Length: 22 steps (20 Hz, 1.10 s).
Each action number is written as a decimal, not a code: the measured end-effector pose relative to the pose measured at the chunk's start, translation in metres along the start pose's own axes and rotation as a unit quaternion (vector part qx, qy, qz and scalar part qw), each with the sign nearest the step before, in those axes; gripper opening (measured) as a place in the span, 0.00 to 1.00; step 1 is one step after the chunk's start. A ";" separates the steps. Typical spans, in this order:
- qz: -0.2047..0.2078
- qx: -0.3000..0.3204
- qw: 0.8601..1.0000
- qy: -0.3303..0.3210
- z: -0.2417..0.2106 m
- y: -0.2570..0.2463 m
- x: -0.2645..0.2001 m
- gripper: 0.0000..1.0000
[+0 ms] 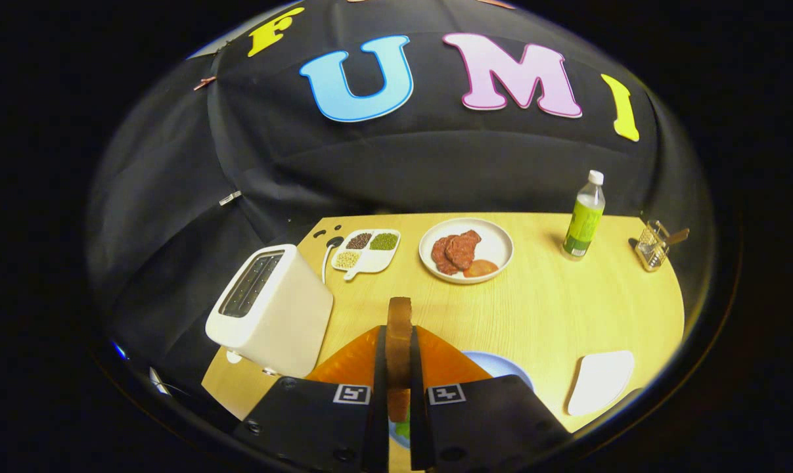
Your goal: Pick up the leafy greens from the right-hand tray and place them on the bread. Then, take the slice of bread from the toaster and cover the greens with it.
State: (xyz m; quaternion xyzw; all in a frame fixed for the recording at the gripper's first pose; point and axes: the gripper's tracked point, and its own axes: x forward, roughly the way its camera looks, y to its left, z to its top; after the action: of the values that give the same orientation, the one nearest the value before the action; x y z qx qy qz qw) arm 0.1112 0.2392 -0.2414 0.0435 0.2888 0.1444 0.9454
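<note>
My gripper (398, 358) is shut on a slice of brown bread (399, 328), held edge-on and upright between the fingers above the table. The white toaster (271, 309) stands just left of the fingers, its top slots dark. Under the gripper a pale blue plate (501, 364) peeks out to the right of the fingers, and a scrap of green leaf (403, 430) shows in the gap below the bread. A white tray (600, 381) lies to the right of the plate with nothing seen on it.
Beyond the fingers sit a white plate (495, 246) with red meat slices and an orange piece, and a divided white dish (366, 253) of seeds. A green-labelled bottle (583, 220) and a small wire basket (652, 246) stand far right on the wooden table (554, 309).
</note>
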 end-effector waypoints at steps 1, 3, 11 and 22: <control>0.004 0.007 1.000 0.006 -0.008 -0.002 0.004 0.17; 0.009 0.020 1.000 0.016 -0.024 -0.009 0.009 0.17; -0.010 0.076 0.997 0.031 -0.054 -0.056 0.012 0.17; -0.067 0.039 0.995 0.060 -0.087 -0.098 -0.010 0.61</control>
State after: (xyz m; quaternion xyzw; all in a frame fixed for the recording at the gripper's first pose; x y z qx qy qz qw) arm 0.0784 0.1428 -0.3247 0.0519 0.3529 0.0715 0.9315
